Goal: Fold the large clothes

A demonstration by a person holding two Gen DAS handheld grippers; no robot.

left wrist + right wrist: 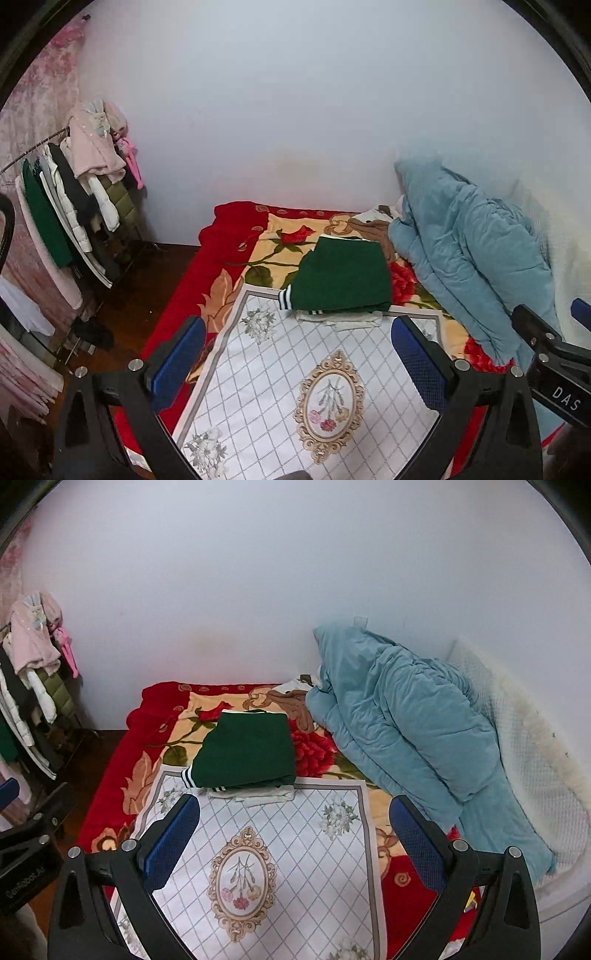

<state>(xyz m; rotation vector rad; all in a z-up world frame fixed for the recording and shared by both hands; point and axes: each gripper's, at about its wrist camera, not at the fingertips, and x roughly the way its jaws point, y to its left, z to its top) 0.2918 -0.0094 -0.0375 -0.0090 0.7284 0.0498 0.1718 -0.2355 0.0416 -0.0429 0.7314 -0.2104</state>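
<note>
Green sweater (341, 275), folded, sits on a white folded garment (347, 318) at the far edge of the white patterned mat (277, 369) on the bed (177, 306). Left gripper (299, 363) & right gripper (295, 840) both spread wide, holding nothing, hovering above the mat. Knit prob. soft, light, floppy; best pinched at the striped cuff (285, 298) or corners w/ both grippers. Left view shows more of the clothes rack (74, 206); right view shows the whole blue quilt (399, 720) & white pillow (535, 746).
</note>
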